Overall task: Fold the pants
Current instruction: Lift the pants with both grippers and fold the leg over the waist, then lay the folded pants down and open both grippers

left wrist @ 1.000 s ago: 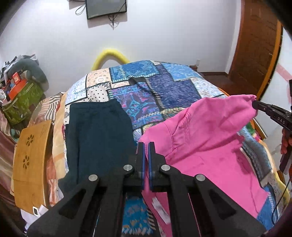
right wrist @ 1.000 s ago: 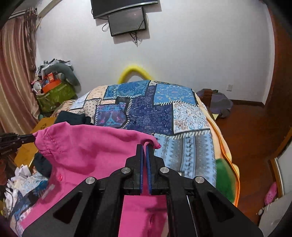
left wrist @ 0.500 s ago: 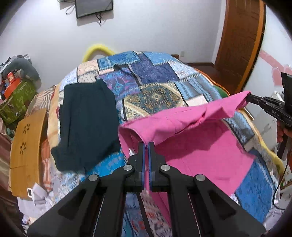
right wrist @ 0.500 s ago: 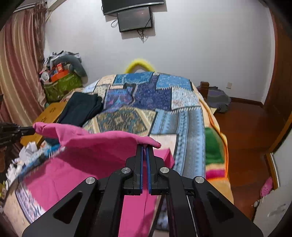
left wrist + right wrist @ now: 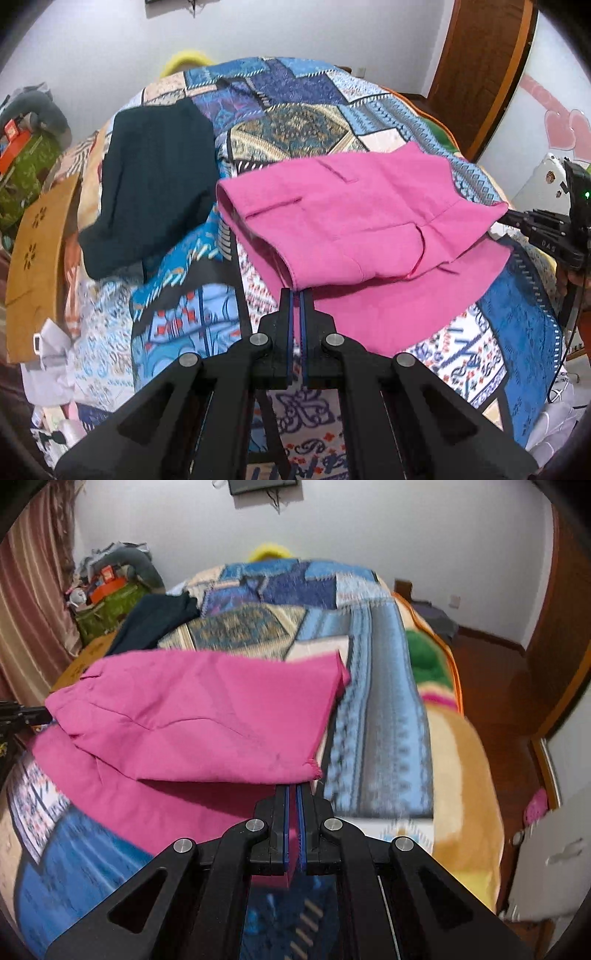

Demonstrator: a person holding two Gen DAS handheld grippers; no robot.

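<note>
Left wrist view: left gripper [image 5: 296,295] and right gripper [image 5: 293,788] each pinch the pink pants [image 5: 354,225] (doubled over) above the patchwork bedspread [image 5: 295,110]

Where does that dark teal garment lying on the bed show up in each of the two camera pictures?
Left wrist view: the dark teal garment fills the upper left, lying flat on the patchwork bedspread, left of the pink pants.
Right wrist view: the garment sits small at upper left, behind the pants.
Shared landmark: the yellow curved headboard.
</note>
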